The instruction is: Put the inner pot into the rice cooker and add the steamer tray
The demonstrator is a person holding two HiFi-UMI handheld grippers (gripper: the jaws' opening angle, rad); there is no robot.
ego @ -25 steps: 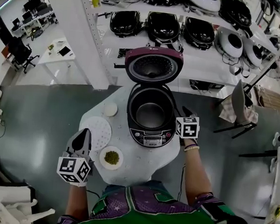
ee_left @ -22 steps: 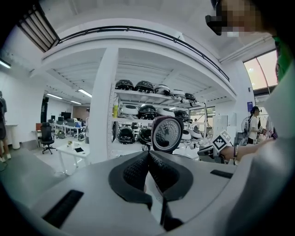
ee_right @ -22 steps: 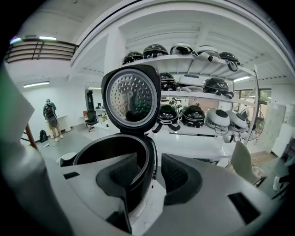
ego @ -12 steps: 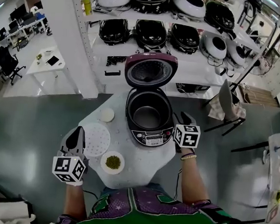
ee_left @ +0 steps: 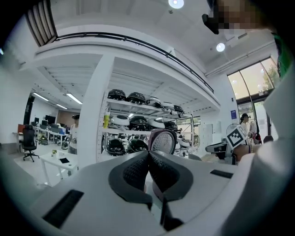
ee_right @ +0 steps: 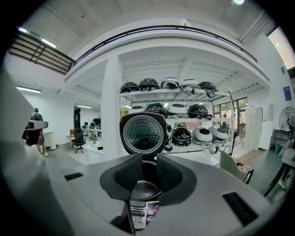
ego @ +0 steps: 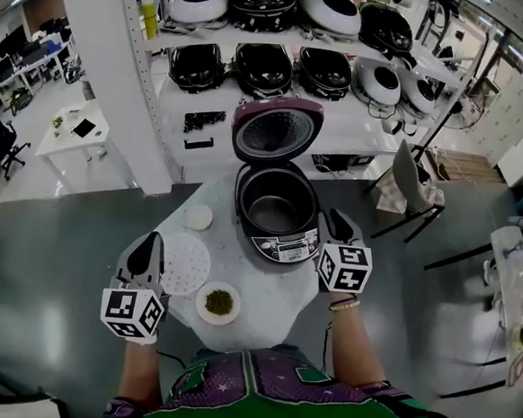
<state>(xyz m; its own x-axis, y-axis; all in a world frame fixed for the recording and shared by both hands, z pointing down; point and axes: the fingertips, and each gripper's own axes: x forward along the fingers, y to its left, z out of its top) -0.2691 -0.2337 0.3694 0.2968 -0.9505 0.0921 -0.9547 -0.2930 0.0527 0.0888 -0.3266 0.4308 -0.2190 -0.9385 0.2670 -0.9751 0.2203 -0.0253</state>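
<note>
Already the inner pot (ego: 275,212) sits in the open rice cooker (ego: 283,247); the steamer tray (ego: 185,265) lies on the table (ego: 264,289) beside the left gripper (ego: 154,238) (pads pressed together, empty). The right gripper (ego: 332,217) has just been closing, its jaws slightly apart with nothing between.

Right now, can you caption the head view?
Open cooker, pot inside; tray, dish and bowl beside it on the table.
</note>
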